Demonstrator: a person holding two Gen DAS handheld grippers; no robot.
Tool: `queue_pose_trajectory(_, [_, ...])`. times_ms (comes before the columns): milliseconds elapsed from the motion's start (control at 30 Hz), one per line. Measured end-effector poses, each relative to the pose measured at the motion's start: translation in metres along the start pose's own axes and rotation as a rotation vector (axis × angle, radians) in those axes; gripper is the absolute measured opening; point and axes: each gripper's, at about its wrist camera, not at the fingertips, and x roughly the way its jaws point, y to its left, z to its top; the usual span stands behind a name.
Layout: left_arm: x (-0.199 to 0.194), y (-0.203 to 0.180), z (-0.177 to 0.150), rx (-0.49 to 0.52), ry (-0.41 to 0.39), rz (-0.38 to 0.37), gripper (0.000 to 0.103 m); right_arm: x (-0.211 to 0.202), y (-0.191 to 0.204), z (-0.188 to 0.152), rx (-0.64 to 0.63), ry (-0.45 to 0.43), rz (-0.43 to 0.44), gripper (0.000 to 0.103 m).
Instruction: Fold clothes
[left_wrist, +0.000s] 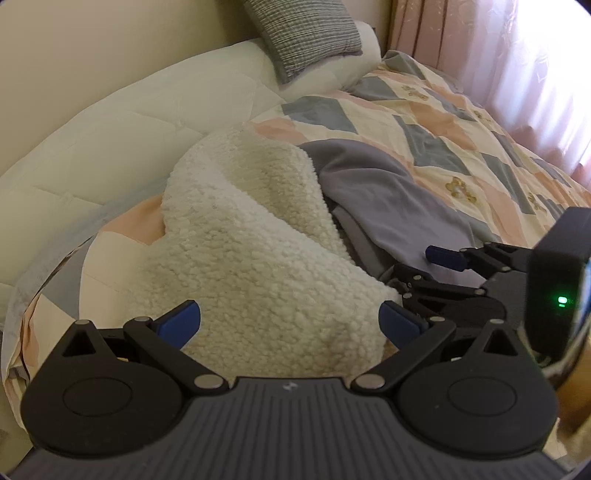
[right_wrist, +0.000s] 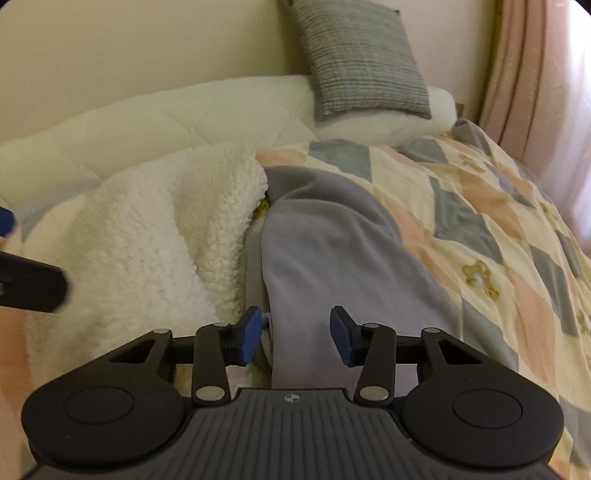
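The left gripper (left_wrist: 289, 325) gapes wide over the cream fleece garment (left_wrist: 251, 236); the right gripper (right_wrist: 295, 338) stands partly open astride the grey garment (right_wrist: 332, 236) beside it. Both lie crumpled on the patchwork quilt (right_wrist: 480, 206), look soft and floppy, best pinched at an edge. Beyond sit a striped cushion (right_wrist: 362, 55) and pink curtains (left_wrist: 498, 55).

The left black two-finger gripper with blue pads (left_wrist: 290, 323) has its fingers (left_wrist: 181, 322) spread very wide apart, holding nothing. Its two black arms fan out to each side from the ribbed grey body. The right black two-finger gripper with blue pads (right_wrist: 295, 336) is also parted, but not as wide, and nothing is pinched between its fingers (right_wrist: 249, 336). In the left wrist view, the right gripper sits just to the right, close beside the left one.
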Motion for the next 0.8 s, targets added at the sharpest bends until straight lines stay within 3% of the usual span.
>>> queue_pose_trajectory(100, [0.003, 0.000, 0.001, 0.000, 0.005, 0.008, 0.102, 0.018, 0.000, -0.003, 0.004, 0.019, 0.001, 0.033])
queue_pose_trajectory(200, [0.002, -0.003, 0.003, 0.004, 0.004, 0.001, 0.102, 0.020, -0.009, -0.005, 0.043, 0.023, 0.019, 0.006])
queue_pose_trajectory(300, [0.000, -0.014, 0.004, 0.025, -0.002, -0.021, 0.102, -0.007, -0.027, -0.011, 0.158, -0.035, 0.025, 0.004])
queue_pose_trajectory(533, [-0.002, -0.067, -0.007, 0.117, 0.004, -0.138, 0.094, -0.118, -0.085, -0.057, 0.469, -0.146, -0.007, 0.003])
queue_pose_trajectory(800, [0.005, -0.132, -0.042, 0.220, 0.050, -0.240, 0.093, -0.234, -0.127, -0.128, 0.672, -0.111, -0.112, 0.003])
